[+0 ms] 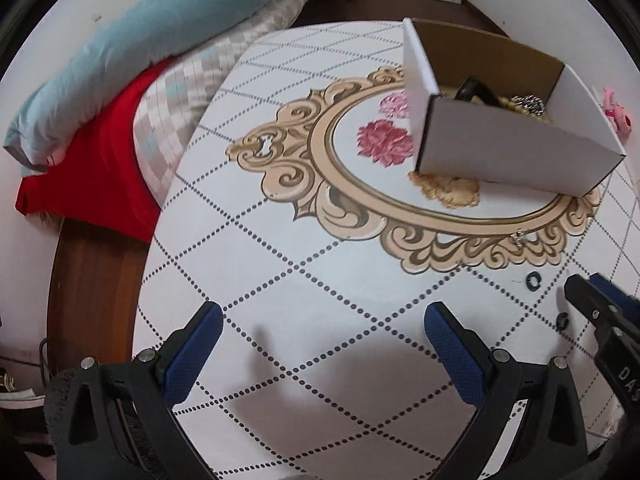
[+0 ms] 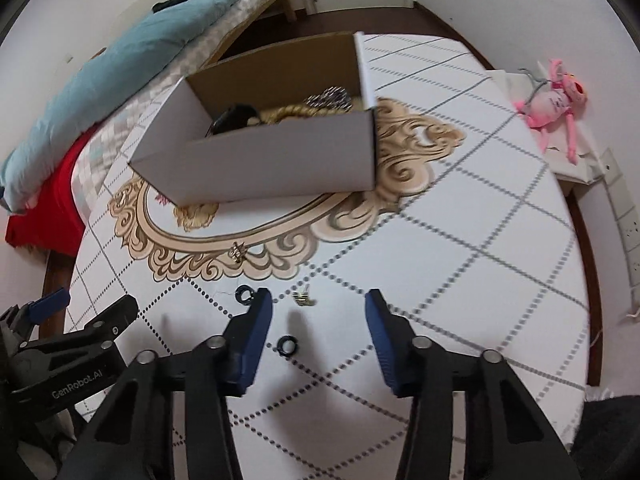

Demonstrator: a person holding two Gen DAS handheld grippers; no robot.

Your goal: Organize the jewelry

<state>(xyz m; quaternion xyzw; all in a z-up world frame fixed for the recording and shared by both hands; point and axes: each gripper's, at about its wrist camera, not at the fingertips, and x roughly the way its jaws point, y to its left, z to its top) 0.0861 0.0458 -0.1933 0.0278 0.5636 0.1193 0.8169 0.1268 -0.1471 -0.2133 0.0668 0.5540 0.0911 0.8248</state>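
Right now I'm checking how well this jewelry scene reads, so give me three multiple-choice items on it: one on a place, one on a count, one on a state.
1. Where does the cardboard box stand?
A. on the patterned table
B. on the bed
C. on the floor

2. How many small black rings lie loose on the table?
A. none
B. two
C. five

3. How is the right gripper?
A. clamped on a necklace
B. open, holding nothing
C. shut tight

Answers: 1 A, the box sits on the table's gold medallion print. 2 B, one ring by the left finger, one between the fingers. 3 B, a clear gap between its blue pads, nothing pressed.
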